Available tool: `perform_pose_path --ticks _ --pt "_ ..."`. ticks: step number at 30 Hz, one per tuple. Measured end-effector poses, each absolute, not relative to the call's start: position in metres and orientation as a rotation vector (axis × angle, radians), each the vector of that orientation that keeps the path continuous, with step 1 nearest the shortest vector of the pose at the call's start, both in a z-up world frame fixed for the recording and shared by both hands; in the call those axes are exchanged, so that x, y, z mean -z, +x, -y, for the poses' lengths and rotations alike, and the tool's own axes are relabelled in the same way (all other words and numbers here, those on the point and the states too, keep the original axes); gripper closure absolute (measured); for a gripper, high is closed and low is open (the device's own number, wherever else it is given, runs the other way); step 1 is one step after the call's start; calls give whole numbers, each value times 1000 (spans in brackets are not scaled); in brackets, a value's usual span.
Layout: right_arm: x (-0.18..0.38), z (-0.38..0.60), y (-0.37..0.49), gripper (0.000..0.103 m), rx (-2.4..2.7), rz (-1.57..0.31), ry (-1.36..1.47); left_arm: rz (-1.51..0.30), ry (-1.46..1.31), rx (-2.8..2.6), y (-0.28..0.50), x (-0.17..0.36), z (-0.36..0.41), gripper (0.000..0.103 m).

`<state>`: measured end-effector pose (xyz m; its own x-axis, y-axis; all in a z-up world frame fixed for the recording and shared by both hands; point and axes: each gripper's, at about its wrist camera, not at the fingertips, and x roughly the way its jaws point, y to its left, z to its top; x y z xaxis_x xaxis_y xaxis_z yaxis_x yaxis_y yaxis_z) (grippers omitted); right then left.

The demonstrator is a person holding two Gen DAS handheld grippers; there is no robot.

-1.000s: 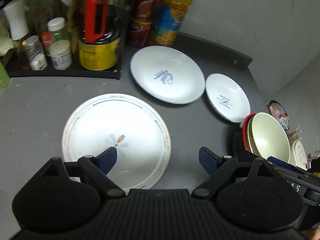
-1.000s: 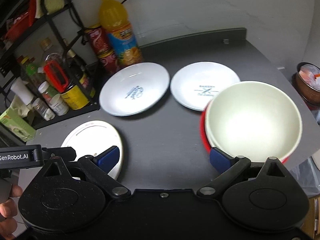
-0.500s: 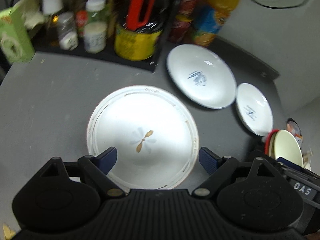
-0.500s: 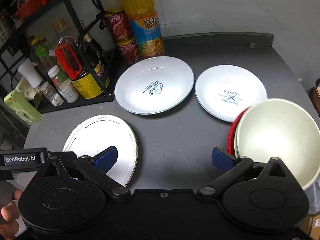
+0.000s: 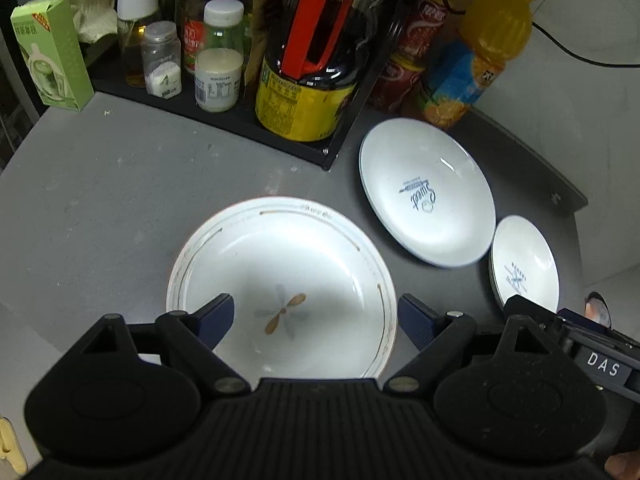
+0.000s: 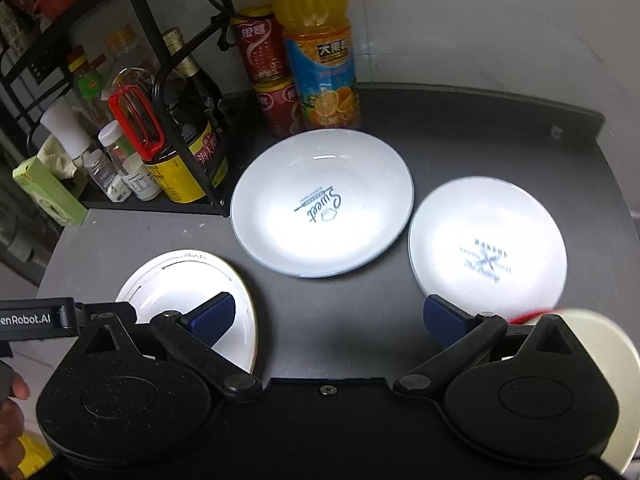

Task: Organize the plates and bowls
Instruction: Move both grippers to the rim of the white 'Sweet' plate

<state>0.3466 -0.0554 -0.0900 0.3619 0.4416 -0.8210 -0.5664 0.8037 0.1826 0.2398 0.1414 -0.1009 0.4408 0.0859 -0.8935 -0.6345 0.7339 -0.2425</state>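
Observation:
A white plate with a gold rim and a leaf motif (image 5: 280,280) lies on the dark table, right under my open left gripper (image 5: 316,320), whose fingers straddle its near half. The same plate (image 6: 176,284) shows at the lower left of the right wrist view. Farther back lie a large white "Sweet" plate (image 5: 426,192) (image 6: 324,200) and a small "Bakery" plate (image 5: 524,264) (image 6: 488,248). My right gripper (image 6: 330,314) hovers open over bare table between the plates. A cream bowl nested in a red one (image 6: 604,344) sits by its right finger, mostly hidden.
A black rack (image 5: 224,124) with jars and a dark bottle (image 5: 312,80) lines the back left. A juice bottle (image 6: 320,52) and red cans (image 6: 264,48) stand behind the Sweet plate. A green carton (image 5: 52,52) is at far left. A hand (image 6: 10,412) holds the left gripper.
Both grippers have shifted left and back. The leaf plate now sits centred under the left gripper, and the cream bowl has slid to the right edge of the right wrist view.

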Motion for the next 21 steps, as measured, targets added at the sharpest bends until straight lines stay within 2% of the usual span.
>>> perform_pose_path --ticks 14,18,21 --pt "99 33 419 2 -757 -1018 -206 -928 -751 -541 281 110 -144 16" --pt "107 26 444 9 -751 -1016 -237 -903 -797 -529 298 120 -149 20" --pt "117 26 464 16 -729 -1059 -201 -895 -826 -537 309 131 -154 27"
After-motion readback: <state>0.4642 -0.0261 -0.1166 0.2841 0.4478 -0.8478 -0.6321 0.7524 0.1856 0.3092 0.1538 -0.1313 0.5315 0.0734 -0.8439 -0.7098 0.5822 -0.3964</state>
